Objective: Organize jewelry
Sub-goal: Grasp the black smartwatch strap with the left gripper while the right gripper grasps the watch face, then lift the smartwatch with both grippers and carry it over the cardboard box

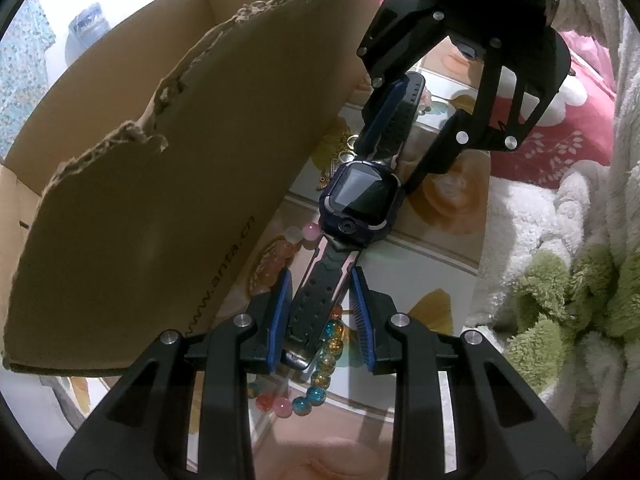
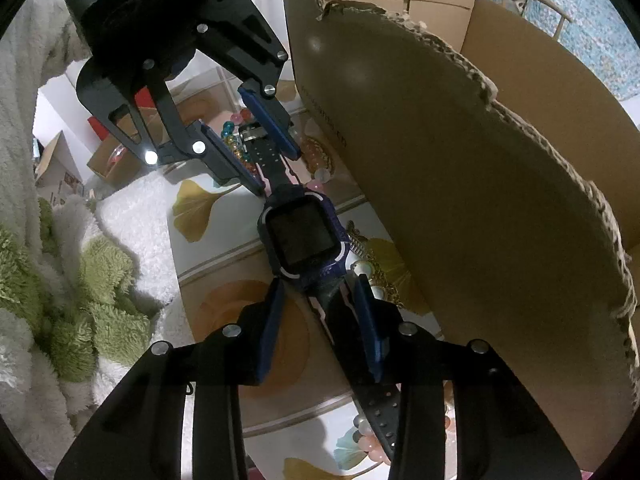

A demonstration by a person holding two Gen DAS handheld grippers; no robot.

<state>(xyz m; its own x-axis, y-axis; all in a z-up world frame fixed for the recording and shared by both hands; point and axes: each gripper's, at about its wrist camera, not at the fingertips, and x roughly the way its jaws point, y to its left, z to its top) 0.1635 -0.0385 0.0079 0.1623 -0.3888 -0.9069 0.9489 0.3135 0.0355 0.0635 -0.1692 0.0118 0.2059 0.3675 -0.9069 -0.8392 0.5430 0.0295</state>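
Right now both grippers are on one watch [image 1: 360,194], one at each strap end. In the left wrist view the left gripper [image 1: 322,300] sits at bottom centre, jaws partly closed, blue pads flanking the near strap [image 1: 320,300]; the left pad looks to touch the strap edge, the right pad shows a sliver of gap, so I can't tell if it's a firm pinch. The right gripper [image 1: 404,128], upper centre of that view, straddles the far strap. In the right wrist view the right gripper [image 2: 320,312] is at bottom centre, pads either side of the strap just below the watch body [image 2: 300,236], w/ a visible gap on the left pad. So: narrowed but not clearly clamped.

The watch lies stretched flat on the patterned tabletop [image 1: 432,276], centre frame, just beside the torn cardboard box [image 1: 140,200] filling the left of the left view. A colourful bead bracelet [image 1: 320,368] lies under the near strap end; a gold chain [image 2: 384,276] lies by the watch body next to the box.

Risks, imo: if only one pad bites, the strap may twist out on lift. The near pads could snag the bracelet and drag it along. Uneven pull btw the two ends could flip the watch face-down, or swing it into the box's ragged edge.
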